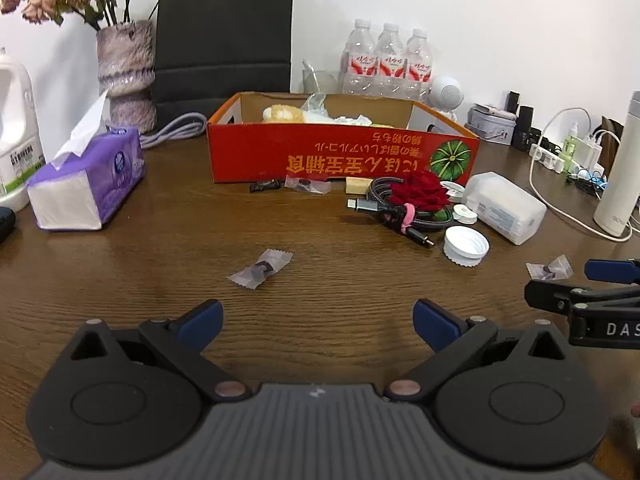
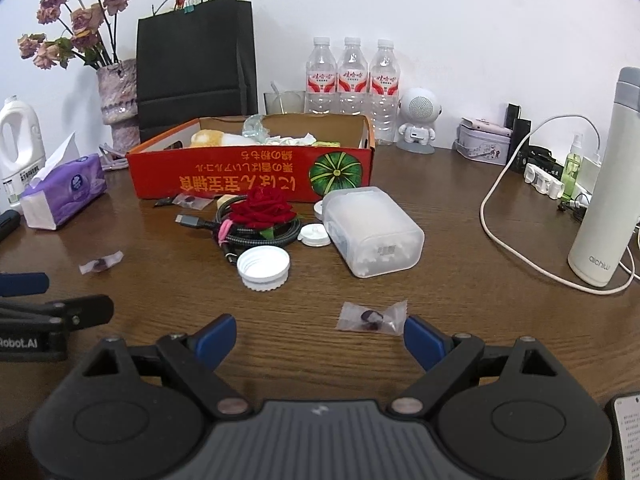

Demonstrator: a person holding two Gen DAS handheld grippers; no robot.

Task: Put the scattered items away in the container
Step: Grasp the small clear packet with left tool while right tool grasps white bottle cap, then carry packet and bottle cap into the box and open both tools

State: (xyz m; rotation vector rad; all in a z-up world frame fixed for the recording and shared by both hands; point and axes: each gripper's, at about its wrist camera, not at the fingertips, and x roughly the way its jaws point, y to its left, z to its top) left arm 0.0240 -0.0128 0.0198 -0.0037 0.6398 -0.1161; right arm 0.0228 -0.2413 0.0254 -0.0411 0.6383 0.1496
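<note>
A red cardboard box (image 1: 344, 156) (image 2: 252, 172) stands at the back of the brown table with several items inside. In front of it lie a red fabric rose (image 1: 420, 192) (image 2: 264, 210) on a coiled black cable (image 1: 384, 210), a white cap (image 1: 466, 246) (image 2: 263, 268), a translucent plastic case (image 1: 504, 206) (image 2: 372, 232) and small wrapped sweets. My left gripper (image 1: 318, 322) is open, a wrapped sweet (image 1: 260, 269) on the table just ahead of it. My right gripper (image 2: 320, 338) is open, and another wrapped sweet (image 2: 372, 317) lies just ahead of its right finger.
A purple tissue pack (image 1: 86, 182), a vase of dried flowers (image 1: 126, 72), a black paper bag (image 1: 224, 40), water bottles (image 2: 352, 80), a white robot-shaped speaker (image 2: 418, 120), a white flask (image 2: 608, 184) and a white charging cord (image 2: 516, 236) ring the table.
</note>
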